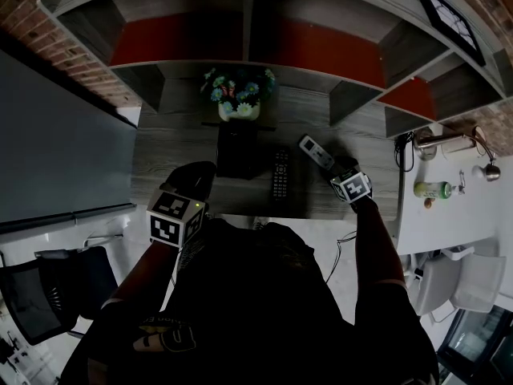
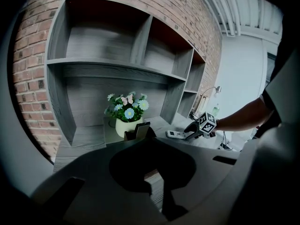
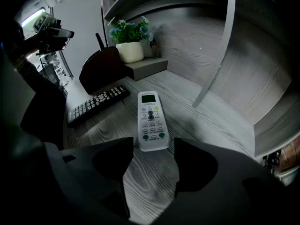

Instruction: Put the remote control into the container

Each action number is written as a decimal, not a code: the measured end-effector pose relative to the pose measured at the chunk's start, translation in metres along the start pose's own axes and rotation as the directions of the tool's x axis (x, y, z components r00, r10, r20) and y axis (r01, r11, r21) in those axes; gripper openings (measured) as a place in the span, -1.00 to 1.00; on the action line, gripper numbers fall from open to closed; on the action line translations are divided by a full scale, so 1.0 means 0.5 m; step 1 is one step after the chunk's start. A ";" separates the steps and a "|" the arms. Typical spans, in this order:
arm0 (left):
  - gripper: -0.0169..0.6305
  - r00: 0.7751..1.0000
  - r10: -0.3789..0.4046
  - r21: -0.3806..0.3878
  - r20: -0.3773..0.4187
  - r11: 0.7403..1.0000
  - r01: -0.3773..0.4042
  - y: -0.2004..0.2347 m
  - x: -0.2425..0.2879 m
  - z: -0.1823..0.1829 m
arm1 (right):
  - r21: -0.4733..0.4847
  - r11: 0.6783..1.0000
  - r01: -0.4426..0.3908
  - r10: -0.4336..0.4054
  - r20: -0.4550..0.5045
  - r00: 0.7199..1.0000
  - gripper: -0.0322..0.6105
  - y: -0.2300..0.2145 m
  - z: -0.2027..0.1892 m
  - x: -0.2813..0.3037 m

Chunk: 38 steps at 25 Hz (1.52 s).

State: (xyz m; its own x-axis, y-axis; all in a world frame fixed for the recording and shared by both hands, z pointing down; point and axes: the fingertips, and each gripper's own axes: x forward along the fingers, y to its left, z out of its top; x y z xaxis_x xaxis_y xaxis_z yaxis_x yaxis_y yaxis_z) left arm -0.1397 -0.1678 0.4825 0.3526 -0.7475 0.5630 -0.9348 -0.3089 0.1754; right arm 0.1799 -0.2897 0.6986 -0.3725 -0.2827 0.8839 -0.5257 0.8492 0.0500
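White remote (image 3: 150, 121) lies on the bench (image 3: 201, 125) just ahead of the right gripper (image 3: 153, 153), whose spread, empty jaws line up with its long axis; the left gripper (image 2: 152, 172), jaws together, hangs farther off.

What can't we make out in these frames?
Inside of the container: too dark in the head view. In the left gripper view, the body of the left gripper covers its lower part.
Pale flat thing standing at the container: left gripper view, too small to identify.
Button print on the white remote: right gripper view, too small to read.
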 end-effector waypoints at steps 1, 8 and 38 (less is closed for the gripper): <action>-0.93 1.000 0.008 0.002 -0.007 1.000 -0.008 0.000 0.001 -0.005 | -0.012 1.000 -0.001 0.001 -0.001 1.000 -0.11 -0.003 -0.003 0.006; -0.93 0.999 0.047 0.007 -0.028 0.999 -0.047 -0.008 0.006 -0.012 | 0.006 0.998 -0.065 0.065 0.030 0.997 -0.11 -0.008 -0.002 0.019; -0.93 0.998 -0.050 0.043 0.031 0.998 0.048 0.084 -0.037 0.017 | 0.381 0.885 -0.267 0.136 0.337 0.932 -0.22 0.368 0.263 -0.205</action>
State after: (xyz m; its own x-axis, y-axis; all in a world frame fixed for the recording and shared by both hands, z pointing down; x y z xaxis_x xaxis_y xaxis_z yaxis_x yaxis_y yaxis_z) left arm -0.1852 -0.1719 0.4725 0.3999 -0.7487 0.5287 -0.9139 -0.3696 0.1678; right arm 0.0209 -0.1632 0.5561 -0.6762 -0.2986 0.6735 -0.6572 0.6576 -0.3683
